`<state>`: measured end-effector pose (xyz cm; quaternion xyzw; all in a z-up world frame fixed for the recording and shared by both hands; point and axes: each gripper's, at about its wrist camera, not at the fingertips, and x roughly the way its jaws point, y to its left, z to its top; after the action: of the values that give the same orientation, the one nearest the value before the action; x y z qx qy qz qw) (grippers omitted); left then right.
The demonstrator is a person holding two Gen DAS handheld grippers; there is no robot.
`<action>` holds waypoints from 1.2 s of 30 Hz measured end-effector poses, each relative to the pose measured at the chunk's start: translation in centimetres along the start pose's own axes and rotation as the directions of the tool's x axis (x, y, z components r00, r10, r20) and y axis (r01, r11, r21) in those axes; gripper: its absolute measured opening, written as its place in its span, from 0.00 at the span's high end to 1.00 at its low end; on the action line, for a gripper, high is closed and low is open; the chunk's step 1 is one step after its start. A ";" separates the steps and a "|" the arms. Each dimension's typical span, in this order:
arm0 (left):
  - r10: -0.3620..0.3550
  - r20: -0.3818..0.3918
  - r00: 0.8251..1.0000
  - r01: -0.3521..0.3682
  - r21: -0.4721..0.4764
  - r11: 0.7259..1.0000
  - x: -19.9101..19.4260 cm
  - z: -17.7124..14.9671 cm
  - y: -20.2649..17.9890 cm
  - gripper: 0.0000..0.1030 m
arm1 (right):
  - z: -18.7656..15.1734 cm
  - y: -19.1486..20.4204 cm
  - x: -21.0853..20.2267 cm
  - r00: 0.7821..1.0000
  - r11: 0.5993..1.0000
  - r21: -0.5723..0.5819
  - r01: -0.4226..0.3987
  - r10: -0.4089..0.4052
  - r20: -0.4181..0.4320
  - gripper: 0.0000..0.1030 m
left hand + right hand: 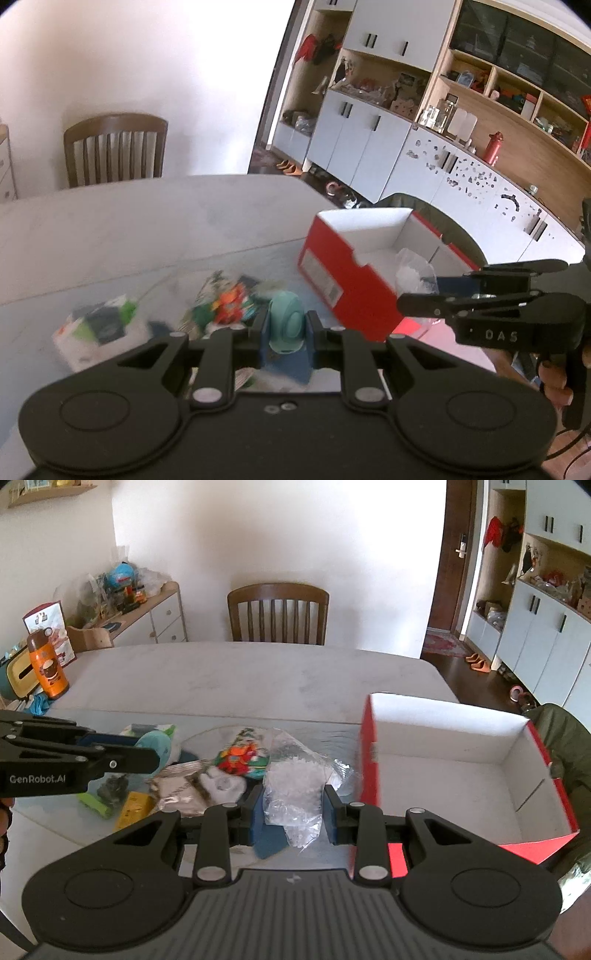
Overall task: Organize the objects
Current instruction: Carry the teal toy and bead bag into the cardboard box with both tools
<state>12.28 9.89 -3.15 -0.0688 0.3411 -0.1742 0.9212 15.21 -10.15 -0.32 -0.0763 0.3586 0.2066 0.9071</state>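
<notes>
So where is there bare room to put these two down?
The open red cardboard box has a bare white floor. The grey table is free between the wooden chair and the pile. Crowded: the packet pile left of the box.

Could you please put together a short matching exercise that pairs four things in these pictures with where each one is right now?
Things:
1. teal round toy
2. clear bag of white bits
3. red box
4. orange bottle

Places or states:
A. standing upright at the table's far left corner
B. gripped in the right tongs
C. open, white inside, nothing showing in it in the right wrist view
D. gripped in the left tongs

Pairs: 1-D, 2-B, 3-C, 4-A
</notes>
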 end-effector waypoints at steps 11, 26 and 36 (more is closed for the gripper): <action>0.015 -0.008 1.000 -0.015 -0.037 0.999 5.7 3.7 -7.0 0.82 | 0.5 -8.8 -0.1 1.000 1.000 -0.006 -0.023 0.024 0.012 0.70; 0.025 -0.152 0.988 -0.027 -0.010 1.000 17.3 6.6 -13.5 0.82 | 0.1 -20.6 4.7 0.998 1.000 0.000 0.006 -0.006 -0.066 0.70; 0.032 -0.273 0.962 -0.026 0.025 0.999 25.4 8.7 -16.4 0.82 | -0.4 -24.1 9.2 0.988 1.000 -0.022 -0.002 -0.001 -0.152 0.70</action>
<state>31.34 -14.63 -7.88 -0.0293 0.4639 -0.1722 0.8685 31.41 -29.08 -7.12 -0.1018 0.4247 0.2045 0.8761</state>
